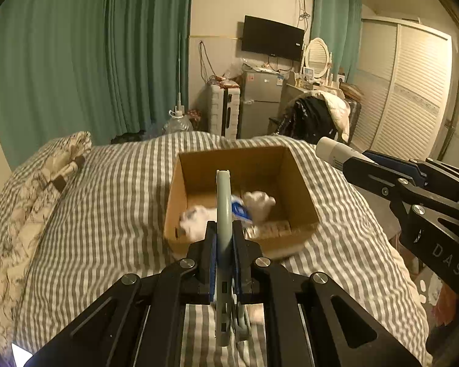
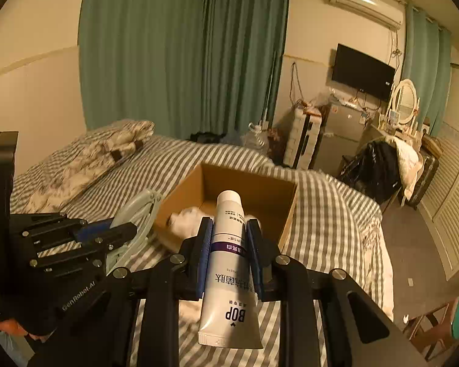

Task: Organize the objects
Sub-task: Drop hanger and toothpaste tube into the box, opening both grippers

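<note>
My left claw [image 1: 223, 238] is clamped on a flat, pale grey-green plastic clip-like tool [image 1: 222, 211], held edge-on above the near wall of the open brown cardboard box [image 1: 303, 189]. My right claw [image 2: 228, 235] is clamped around a white squeeze tube with a purple band [image 2: 228, 263], cap end pointing forward over the box's near edge. The box sits on the bed's grey-and-white striped cover [image 1: 113, 202]. Inside it lie soft white bundles [image 1: 258, 203] and something blue and white [image 1: 239, 209], too blurred to name. A patterned folded quilt [image 2: 85, 162] lies on the bed to the box's left.
</note>
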